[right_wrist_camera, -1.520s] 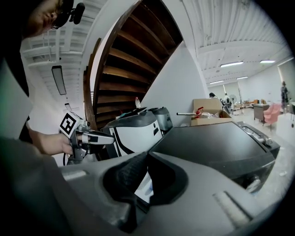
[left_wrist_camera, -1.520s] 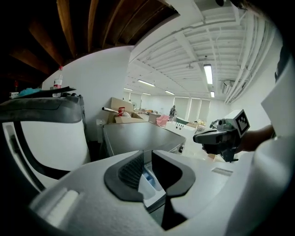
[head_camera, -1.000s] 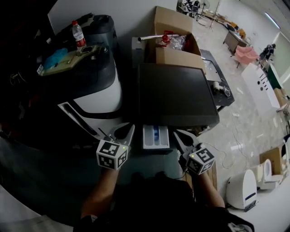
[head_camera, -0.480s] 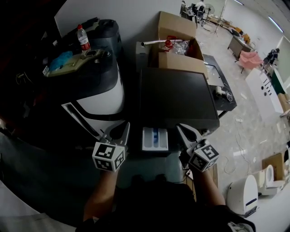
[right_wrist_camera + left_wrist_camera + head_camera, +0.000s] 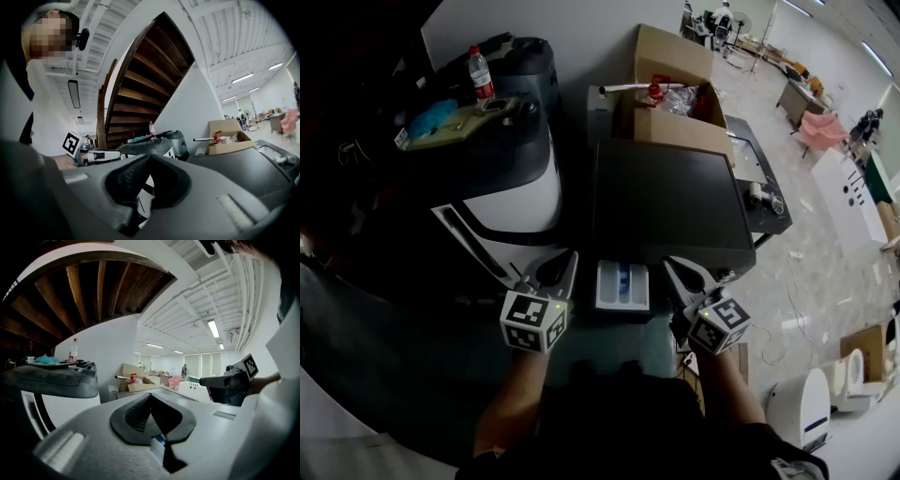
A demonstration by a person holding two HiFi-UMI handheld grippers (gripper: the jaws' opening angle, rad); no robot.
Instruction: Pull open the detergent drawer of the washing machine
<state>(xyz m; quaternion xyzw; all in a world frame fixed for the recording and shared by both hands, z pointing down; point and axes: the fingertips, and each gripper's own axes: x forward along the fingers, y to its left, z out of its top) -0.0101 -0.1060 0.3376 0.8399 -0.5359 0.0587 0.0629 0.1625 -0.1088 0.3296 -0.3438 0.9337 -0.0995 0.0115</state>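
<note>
Head view: white plastic detergent drawer (image 5: 622, 286) is seen pulled out; left gripper (image 5: 570, 261) and right gripper (image 5: 670, 266) are clenched empty beside it, so it could be knocked shut.

No lettering can be read anywhere — the bottle (image 5: 481, 73) label is too small.

White wall (image 5: 581, 37) is seen behind. Pale glossy floor (image 5: 825, 253) is noted at the right, with a loose cable (image 5: 795, 314) lying on it. Underside of a dark wooden staircase (image 5: 145, 79) is seen overhead. White beamed ceiling (image 5: 197, 296) is lit by strip lights (image 5: 213, 328). Open cardboard box (image 5: 670, 56) is placed near the wall. Pink chair (image 5: 821, 131) is set well back.
</note>
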